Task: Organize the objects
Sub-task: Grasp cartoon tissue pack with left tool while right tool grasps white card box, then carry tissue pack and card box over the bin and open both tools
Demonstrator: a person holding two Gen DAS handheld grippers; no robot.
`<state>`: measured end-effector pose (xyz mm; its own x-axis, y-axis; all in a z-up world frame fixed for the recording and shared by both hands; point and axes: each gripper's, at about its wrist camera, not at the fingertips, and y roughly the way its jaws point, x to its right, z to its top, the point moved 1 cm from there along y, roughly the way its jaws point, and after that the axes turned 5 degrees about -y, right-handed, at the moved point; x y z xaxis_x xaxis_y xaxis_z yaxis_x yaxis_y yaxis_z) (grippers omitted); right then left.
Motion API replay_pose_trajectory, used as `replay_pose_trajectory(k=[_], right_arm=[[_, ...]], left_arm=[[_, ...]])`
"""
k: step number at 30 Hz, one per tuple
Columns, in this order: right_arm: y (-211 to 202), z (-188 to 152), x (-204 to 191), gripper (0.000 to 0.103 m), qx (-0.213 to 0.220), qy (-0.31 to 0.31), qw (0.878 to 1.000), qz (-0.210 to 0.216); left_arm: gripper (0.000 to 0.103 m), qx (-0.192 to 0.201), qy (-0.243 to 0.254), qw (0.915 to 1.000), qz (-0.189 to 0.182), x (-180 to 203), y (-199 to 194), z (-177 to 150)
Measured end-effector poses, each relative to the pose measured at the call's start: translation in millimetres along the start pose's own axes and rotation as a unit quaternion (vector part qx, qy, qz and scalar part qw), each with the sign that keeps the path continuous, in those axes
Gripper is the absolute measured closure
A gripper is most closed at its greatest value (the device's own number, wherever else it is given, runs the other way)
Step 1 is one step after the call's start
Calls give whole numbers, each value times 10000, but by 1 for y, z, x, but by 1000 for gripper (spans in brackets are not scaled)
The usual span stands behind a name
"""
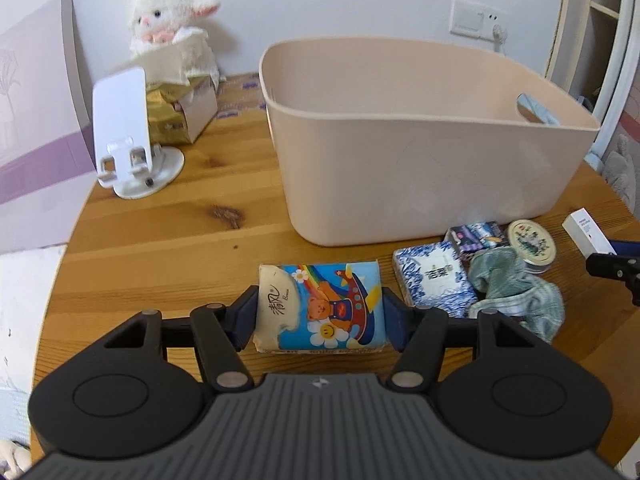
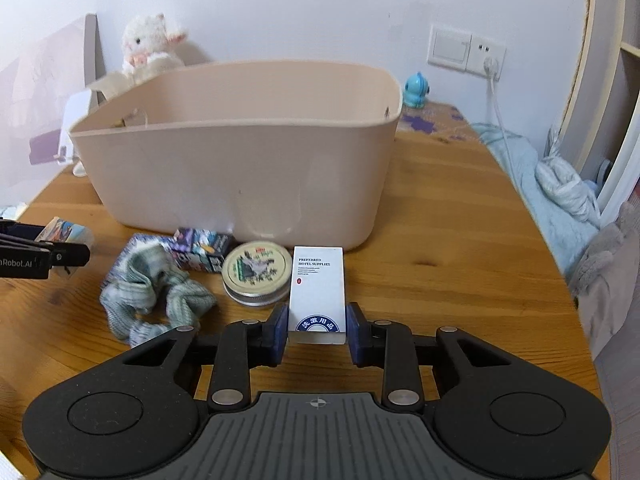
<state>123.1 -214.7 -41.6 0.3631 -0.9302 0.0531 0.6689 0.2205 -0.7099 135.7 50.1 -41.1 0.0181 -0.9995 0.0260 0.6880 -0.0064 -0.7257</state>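
A beige plastic bin [image 1: 420, 168] stands on the wooden table; it also shows in the right wrist view [image 2: 248, 176]. My left gripper [image 1: 318, 316] is shut on a cartoon tissue pack [image 1: 320, 308], which rests at table level in front of the bin. My right gripper [image 2: 318, 330] is around a white hotel supplies box [image 2: 319, 292] lying on the table, with both pads against its sides. Between them lie a blue-white patterned pack [image 1: 434, 276], a small dark printed box [image 2: 202, 250], a round tin [image 2: 258, 270] and a crumpled green cloth [image 2: 154, 296].
A white phone stand [image 1: 126, 140], a gold tissue box [image 1: 180, 112] and a white plush toy [image 1: 172, 20] are at the back left. A blue figurine [image 2: 416, 90] and a wall socket with cable [image 2: 490, 64] are at the back right. Bedding lies beyond the table's right edge.
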Motion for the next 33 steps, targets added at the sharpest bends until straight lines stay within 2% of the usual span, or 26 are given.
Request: replay_pose_trajectory(k=[9,18,25,33], right_arm=[[-41,7,3,74,502,-30,9987,-6],[-71,31,10,74,1082,-34,9941,-81],[-77,59,12,74,1452,-20,9893,-116],[-67,88,13,74,1731,10,9848,-154]], left_arm=[[39,371,102,9992,-44,2,-34,7],[39,860,193,9960,-145,6,-64,31],[39,1280,331,9911,-185,15,-80,58],[39,1541,461,9869,-150,25,-75,91]])
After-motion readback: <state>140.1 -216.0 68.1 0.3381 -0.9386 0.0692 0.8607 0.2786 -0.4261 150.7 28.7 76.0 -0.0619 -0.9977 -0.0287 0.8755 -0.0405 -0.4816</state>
